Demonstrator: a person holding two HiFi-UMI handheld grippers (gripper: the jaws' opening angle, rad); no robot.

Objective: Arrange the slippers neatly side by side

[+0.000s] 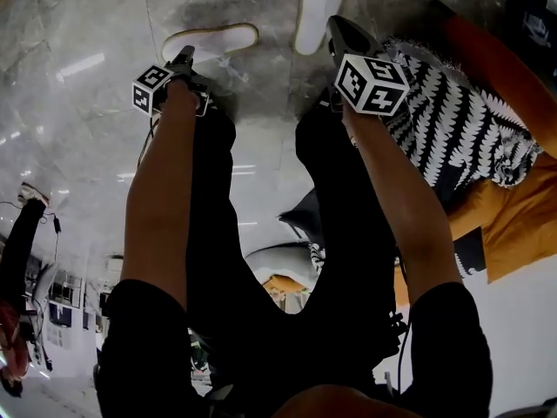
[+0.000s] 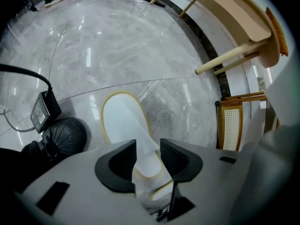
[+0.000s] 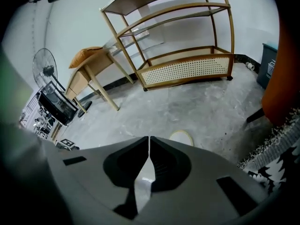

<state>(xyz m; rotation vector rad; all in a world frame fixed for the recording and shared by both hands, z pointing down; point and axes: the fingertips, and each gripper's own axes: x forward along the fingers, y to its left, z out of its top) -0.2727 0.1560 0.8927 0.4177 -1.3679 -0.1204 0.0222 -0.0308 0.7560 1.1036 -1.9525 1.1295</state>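
Two slippers: white, flat, yellow-trimmed, lying on grey marble floor [image 1: 87,77], toes splayed, not parallel.
Left gripper [image 2: 147,156]: jaws apart, straddling left slipper [image 2: 123,121], no squeeze.
Right gripper [image 3: 149,159]: jaws pinched on right slipper [image 3: 182,137] edge.
Risk: thin pinch may slip mid-drag, leaving the pair skewed.
Hidden: right slipper mostly behind jaws.

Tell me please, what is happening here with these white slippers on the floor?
A person stands over a marble floor with a gripper in each hand. The left gripper is open, and one white slipper lies between its jaws, not gripped. The right gripper is shut on the edge of the other slipper. In the head view the two slippers lie near each other but at an angle, so they are not yet side by side.
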